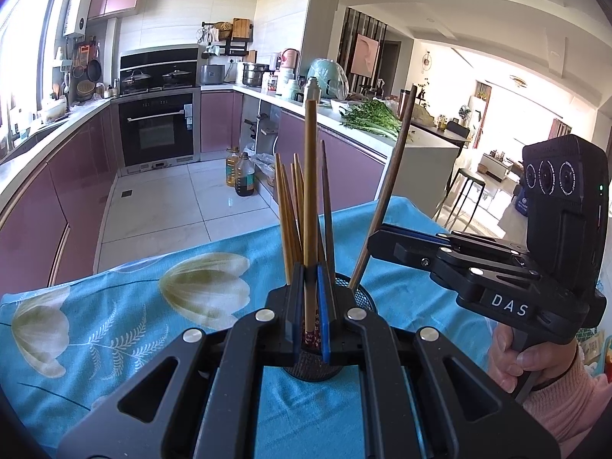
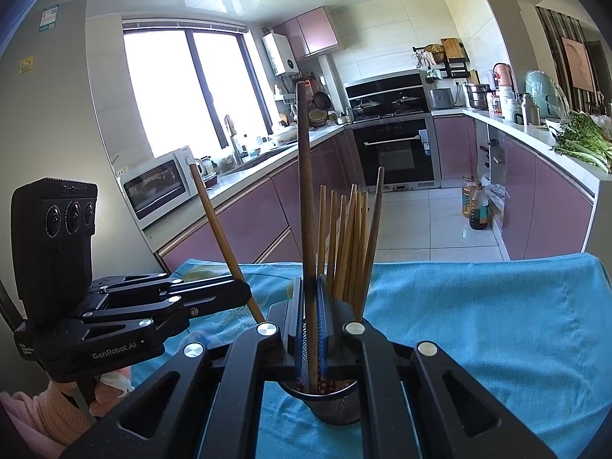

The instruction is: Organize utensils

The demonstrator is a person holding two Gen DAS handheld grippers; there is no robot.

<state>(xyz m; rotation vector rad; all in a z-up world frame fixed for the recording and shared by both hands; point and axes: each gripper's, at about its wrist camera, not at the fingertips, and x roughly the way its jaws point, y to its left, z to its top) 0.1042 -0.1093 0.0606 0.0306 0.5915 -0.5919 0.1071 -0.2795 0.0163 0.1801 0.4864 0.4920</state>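
A black mesh utensil cup [image 1: 317, 369] [image 2: 331, 401] stands on the blue flowered cloth and holds several wooden chopsticks [image 1: 292, 210] [image 2: 350, 237]. My left gripper [image 1: 310, 306] is shut on a light wooden chopstick [image 1: 310, 176], upright, with its lower end in the cup. My right gripper [image 2: 310, 317] is shut on a dark brown chopstick [image 2: 306, 191], also upright with its lower end in the cup. The right gripper shows in the left wrist view [image 1: 376, 239] holding the dark chopstick [image 1: 396, 164]. The left gripper shows in the right wrist view [image 2: 244, 294] holding the light chopstick [image 2: 220, 233].
The table with the blue cloth [image 1: 126, 321] [image 2: 497, 325] ends at a tiled kitchen floor. Purple cabinets, an oven [image 1: 158, 130], oil bottles [image 1: 241, 172] and greens on the counter [image 1: 371, 116] lie beyond. A microwave [image 2: 157, 187] stands at the left.
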